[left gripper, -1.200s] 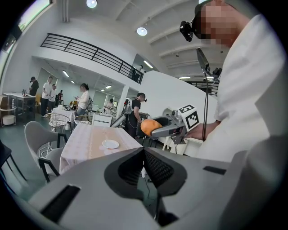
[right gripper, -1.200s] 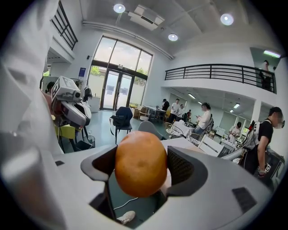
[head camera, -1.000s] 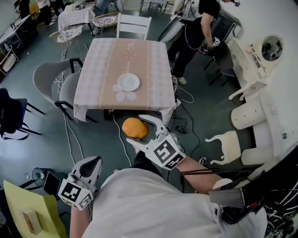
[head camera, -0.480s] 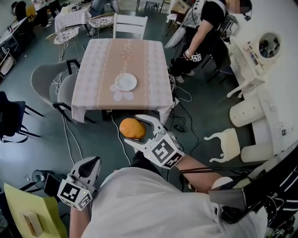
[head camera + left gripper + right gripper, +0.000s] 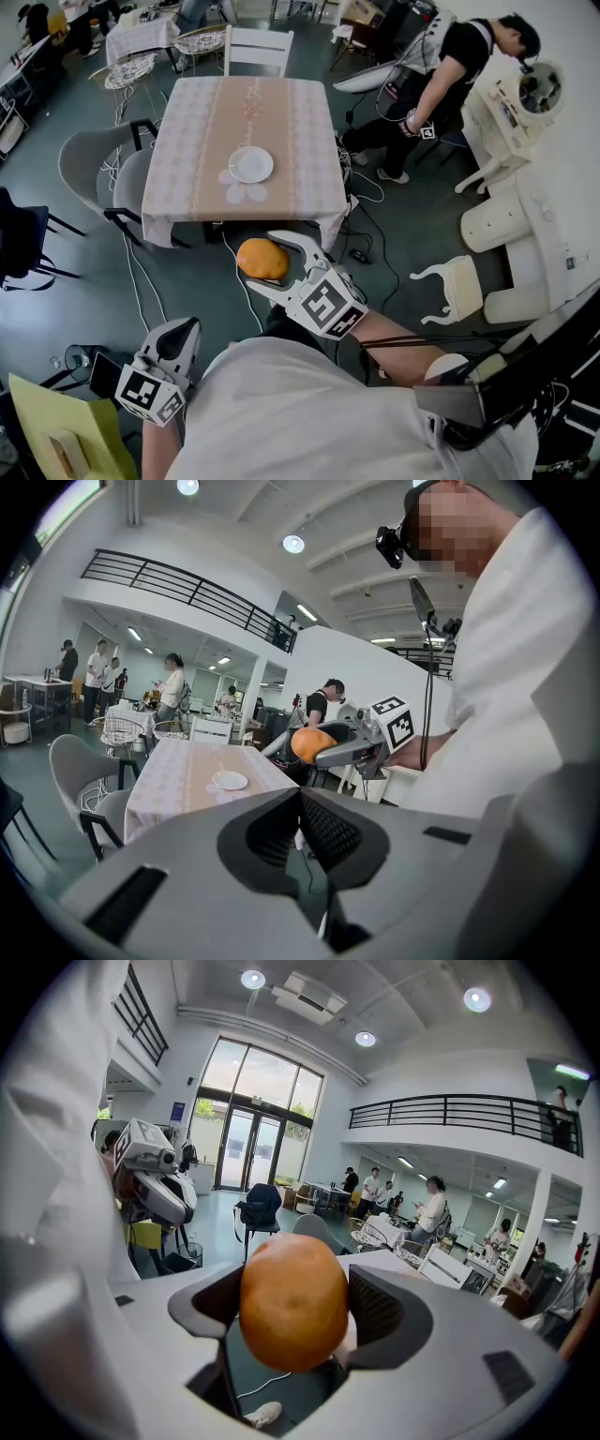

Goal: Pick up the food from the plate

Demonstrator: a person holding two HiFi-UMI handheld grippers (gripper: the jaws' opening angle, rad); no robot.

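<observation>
My right gripper (image 5: 265, 262) is shut on a round orange piece of food (image 5: 262, 259) and holds it in the air, in front of the table's near edge. In the right gripper view the food (image 5: 293, 1301) fills the gap between the two dark pads. A white plate (image 5: 251, 165) lies bare on the pink-clothed table (image 5: 300, 159). My left gripper (image 5: 176, 339) hangs low at the left, close to my body, jaws together and holding nothing. The left gripper view shows the right gripper (image 5: 361, 743) with the food (image 5: 308, 743), and the plate (image 5: 230, 780) beyond.
Two grey chairs (image 5: 98, 173) stand at the table's left and a white chair (image 5: 259, 47) at its far end. A person in black (image 5: 450, 66) bends over at the back right. Cables (image 5: 367, 199) trail on the floor. White furniture (image 5: 525, 187) lines the right.
The right gripper with the food has drifted slightly left and away from me. The person at the back has stepped to the right. The left gripper has stayed put.
</observation>
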